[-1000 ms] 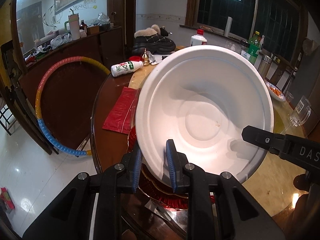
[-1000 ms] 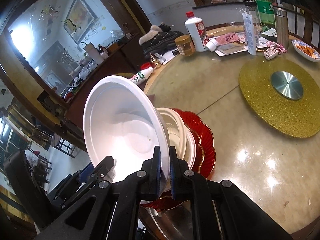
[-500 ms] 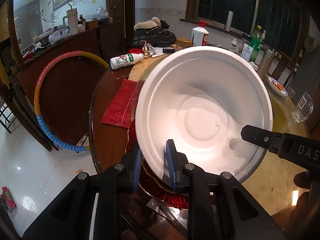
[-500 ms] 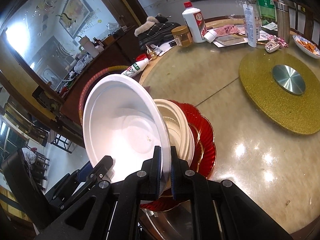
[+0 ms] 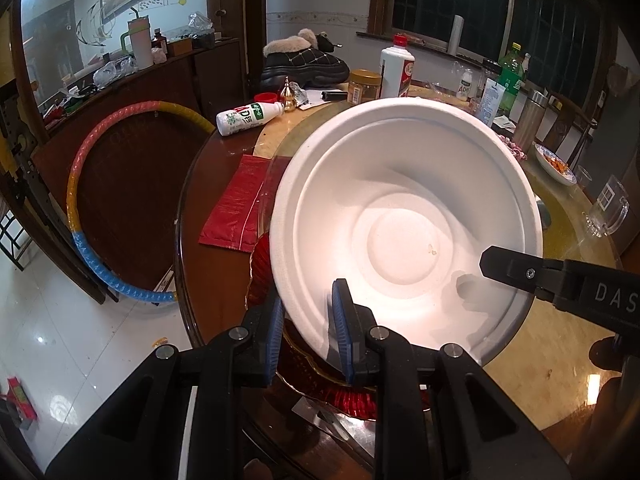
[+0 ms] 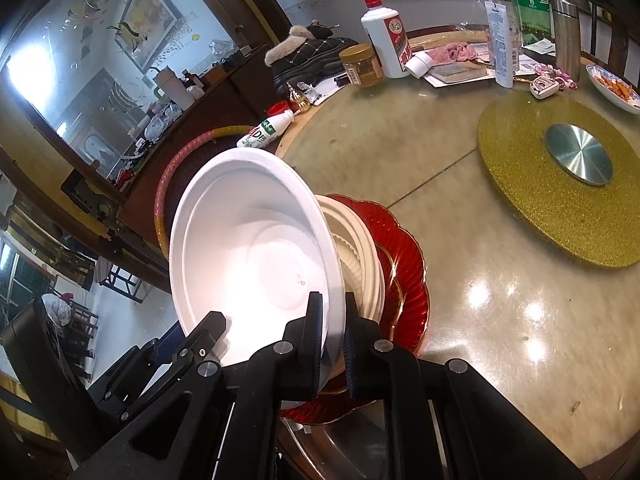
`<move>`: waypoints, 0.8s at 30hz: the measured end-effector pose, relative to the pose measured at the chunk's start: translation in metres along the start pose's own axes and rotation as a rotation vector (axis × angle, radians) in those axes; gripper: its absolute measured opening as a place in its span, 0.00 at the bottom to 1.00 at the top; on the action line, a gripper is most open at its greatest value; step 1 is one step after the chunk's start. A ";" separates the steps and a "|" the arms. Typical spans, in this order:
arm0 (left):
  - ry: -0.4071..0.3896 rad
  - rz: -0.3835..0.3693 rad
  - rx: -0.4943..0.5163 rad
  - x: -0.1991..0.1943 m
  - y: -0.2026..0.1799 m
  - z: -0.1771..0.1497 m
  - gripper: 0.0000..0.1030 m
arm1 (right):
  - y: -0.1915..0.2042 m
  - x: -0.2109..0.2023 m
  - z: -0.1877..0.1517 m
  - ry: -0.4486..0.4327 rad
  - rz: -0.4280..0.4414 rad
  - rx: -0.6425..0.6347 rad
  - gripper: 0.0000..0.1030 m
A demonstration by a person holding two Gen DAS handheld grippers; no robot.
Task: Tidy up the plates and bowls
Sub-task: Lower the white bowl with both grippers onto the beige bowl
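We hold the big white bowl tilted on edge, its mouth turned toward us, right over the stack of dishes at the near edge of the round table. Our left gripper is clamped on the bowl's near rim, one blue pad inside the bowl and one outside. Our right gripper has the rim farther round between its fingers; its jaws have just been opening a little, with the rim between them, and the pads appear to sit close against it.

Behind the bowl, the stack is already built: a cream bowl nests on the red plate, and the white bowl leans against the cream one without yet sitting flat in it. So we judge the gathering mostly done, with this bowl the last piece near the stack to seat. What is left, as we read it, is to lower the bowl level into the cream one and let go with both hands.

Beyond the stack the table carries a gold turntable, bottles and a small dish of food at the far right, which may or may not belong to the job.
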State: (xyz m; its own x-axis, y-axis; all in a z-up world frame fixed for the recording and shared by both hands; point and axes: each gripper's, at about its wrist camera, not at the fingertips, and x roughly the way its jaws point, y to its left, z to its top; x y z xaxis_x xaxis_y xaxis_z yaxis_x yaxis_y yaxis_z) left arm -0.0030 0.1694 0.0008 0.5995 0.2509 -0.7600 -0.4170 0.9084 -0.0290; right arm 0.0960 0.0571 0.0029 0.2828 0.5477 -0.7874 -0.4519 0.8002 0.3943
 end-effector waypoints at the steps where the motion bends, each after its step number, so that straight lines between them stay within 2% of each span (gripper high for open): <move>1: 0.001 0.000 0.000 0.000 0.000 0.000 0.21 | 0.000 0.000 0.000 0.000 0.000 0.000 0.11; 17: 0.032 -0.024 0.022 0.001 -0.002 0.007 0.21 | 0.004 0.002 0.009 0.042 -0.033 -0.032 0.11; 24: 0.003 -0.024 0.043 -0.014 -0.005 0.009 0.21 | 0.005 -0.012 0.013 0.035 -0.014 -0.043 0.11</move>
State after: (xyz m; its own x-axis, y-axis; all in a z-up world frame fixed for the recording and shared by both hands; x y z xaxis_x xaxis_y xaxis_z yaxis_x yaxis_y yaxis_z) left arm -0.0032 0.1643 0.0171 0.6073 0.2278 -0.7611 -0.3727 0.9278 -0.0197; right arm 0.1010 0.0578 0.0204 0.2597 0.5270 -0.8093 -0.4840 0.7962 0.3631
